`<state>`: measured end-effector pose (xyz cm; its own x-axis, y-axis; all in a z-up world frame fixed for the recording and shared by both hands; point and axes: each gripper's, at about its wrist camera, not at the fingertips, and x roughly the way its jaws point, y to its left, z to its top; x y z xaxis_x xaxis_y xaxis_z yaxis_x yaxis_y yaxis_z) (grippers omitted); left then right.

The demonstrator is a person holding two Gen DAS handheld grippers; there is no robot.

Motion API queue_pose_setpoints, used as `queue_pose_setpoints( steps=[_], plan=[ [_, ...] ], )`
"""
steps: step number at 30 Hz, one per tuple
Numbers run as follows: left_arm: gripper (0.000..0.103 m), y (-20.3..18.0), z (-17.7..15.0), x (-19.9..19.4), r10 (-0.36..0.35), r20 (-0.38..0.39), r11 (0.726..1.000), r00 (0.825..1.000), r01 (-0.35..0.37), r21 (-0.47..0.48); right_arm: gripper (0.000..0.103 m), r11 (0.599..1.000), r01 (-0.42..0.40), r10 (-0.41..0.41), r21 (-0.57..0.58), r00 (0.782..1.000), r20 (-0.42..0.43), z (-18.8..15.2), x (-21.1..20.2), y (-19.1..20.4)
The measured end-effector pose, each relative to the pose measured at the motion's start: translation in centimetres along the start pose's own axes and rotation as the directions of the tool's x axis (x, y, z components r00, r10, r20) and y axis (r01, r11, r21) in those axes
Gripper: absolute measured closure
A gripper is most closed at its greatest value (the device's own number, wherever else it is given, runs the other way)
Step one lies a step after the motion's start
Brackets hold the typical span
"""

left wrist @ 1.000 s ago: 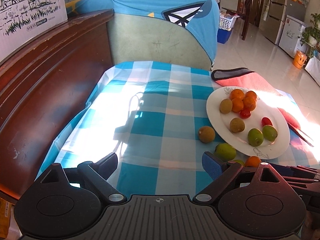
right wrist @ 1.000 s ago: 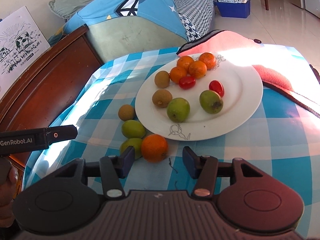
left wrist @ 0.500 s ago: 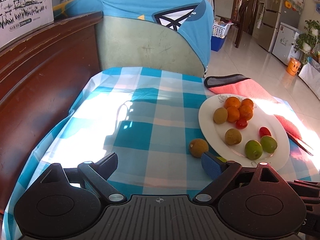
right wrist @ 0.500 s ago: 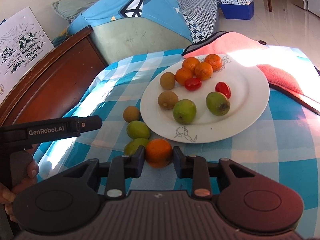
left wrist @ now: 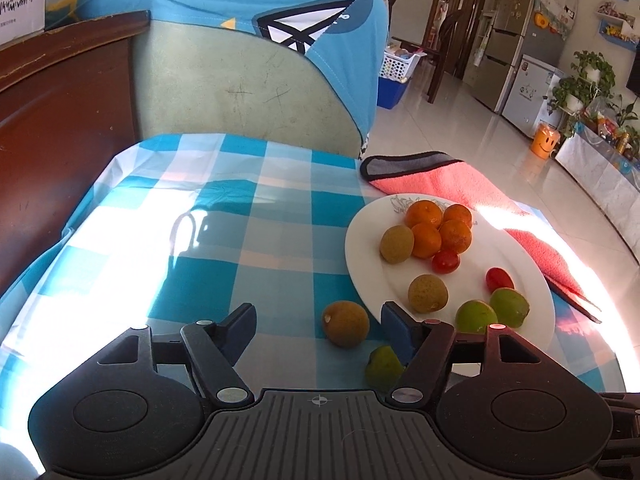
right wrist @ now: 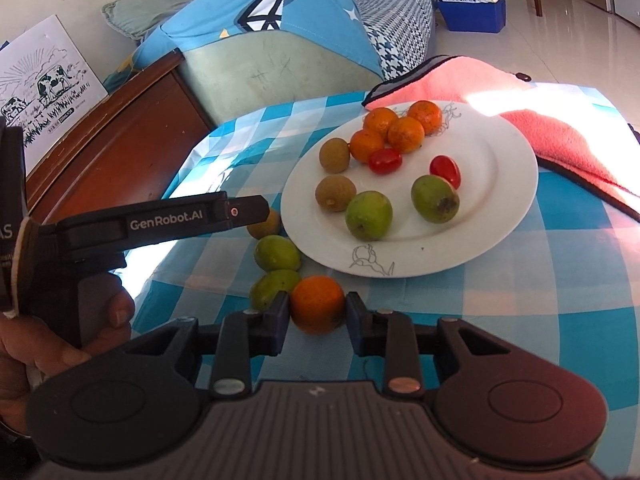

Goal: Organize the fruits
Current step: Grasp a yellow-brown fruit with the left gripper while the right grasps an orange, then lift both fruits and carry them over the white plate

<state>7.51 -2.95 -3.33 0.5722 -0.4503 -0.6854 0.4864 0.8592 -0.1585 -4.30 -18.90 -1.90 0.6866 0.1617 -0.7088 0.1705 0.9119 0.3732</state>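
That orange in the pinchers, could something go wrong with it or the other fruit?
The right gripper pinches the round orange; it might slip out when lifted. A green fruit touches it and could roll off the table. The left gripper is closing around the brown fruit beside the plate and may bump it.

My right hand-held gripper (right wrist: 317, 313) is clamped on an orange (right wrist: 317, 307) lying on the desk (right wrist: 540, 280) just below the white plate (right wrist: 500, 216). Two green fruits (right wrist: 277, 253) sit beside it, w/ the left hand-held gripper (right wrist: 256, 212) over them.
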Motion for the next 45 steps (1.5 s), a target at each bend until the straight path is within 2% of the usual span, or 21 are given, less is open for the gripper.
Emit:
queue_pose_setpoints(
  steps=[3,7,11,13,20,24,38,45],
  plan=[
    [0.053,0.1,-0.2,0.7,-0.019,-0.008,1.000,1.000,0.019,-0.005,0.073,1.000,0.001,-0.001,-0.003,1.000,0.000,-0.1,0.0,0.0],
    [0.058,0.0,-0.2,1.1,-0.048,0.005,0.999,0.999,0.048,-0.005,0.073,1.000,0.001,-0.001,-0.002,1.000,-0.001,0.0,0.0,0.1],
    [0.074,-0.1,-0.2,1.0,-0.089,0.006,0.996,0.996,0.089,-0.011,0.073,1.000,0.004,-0.004,-0.011,1.000,0.000,-0.1,0.0,0.2],
    [0.078,-0.2,-0.2,1.0,-0.095,0.005,0.995,0.995,0.095,-0.011,0.073,1.000,0.005,-0.005,-0.011,1.000,-0.001,0.0,0.0,0.2],
    [0.079,0.1,-0.3,0.9,-0.097,0.003,0.995,0.995,0.097,-0.015,0.073,1.000,0.004,-0.004,-0.012,1.000,-0.001,0.0,0.1,0.1],
    [0.079,0.4,-0.4,0.3,-0.072,0.005,0.997,0.997,0.072,-0.032,0.073,1.000,0.005,-0.005,-0.010,1.000,-0.003,0.0,0.1,0.2],
    [0.079,0.1,-0.9,-4.6,-0.038,0.070,0.999,0.997,0.040,-0.024,0.073,1.000,0.005,-0.005,-0.003,1.000,0.007,0.3,-0.7,0.1],
    [0.079,-0.4,-1.7,-6.5,-0.055,0.089,0.997,0.995,0.058,-0.042,0.073,1.000,0.002,-0.002,-0.009,1.000,0.028,0.6,-2.0,0.3]
  ],
)
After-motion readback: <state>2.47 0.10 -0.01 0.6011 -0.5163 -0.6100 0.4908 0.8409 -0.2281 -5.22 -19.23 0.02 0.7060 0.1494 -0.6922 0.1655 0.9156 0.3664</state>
